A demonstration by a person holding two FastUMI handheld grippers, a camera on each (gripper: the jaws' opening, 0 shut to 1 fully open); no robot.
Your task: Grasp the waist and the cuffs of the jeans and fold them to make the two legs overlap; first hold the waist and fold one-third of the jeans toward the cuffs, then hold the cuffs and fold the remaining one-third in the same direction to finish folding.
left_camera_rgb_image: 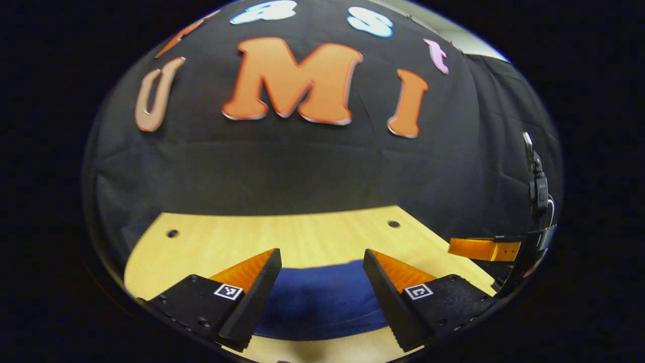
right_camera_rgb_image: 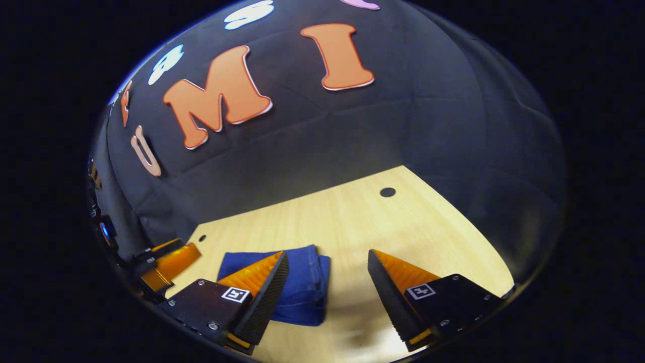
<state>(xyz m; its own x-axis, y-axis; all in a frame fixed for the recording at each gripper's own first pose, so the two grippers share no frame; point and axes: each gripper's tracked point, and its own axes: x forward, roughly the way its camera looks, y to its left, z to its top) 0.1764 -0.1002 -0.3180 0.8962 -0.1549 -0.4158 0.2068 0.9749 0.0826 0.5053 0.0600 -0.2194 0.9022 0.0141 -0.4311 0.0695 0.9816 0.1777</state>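
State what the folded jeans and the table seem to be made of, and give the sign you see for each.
The jeans: a soft woven cloth, likely denim, matte deep blue; stacked folded layers with rounded edges show. The table: probably wood or a wood-look laminate, pale and smooth, with fine straight grain lines and small round holes; which one cannot be told.

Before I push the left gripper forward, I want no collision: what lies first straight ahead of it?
Probably the folded jeans between the left gripper's open fingers, then bare wooden table and the black cloth wall; depth is unclear.
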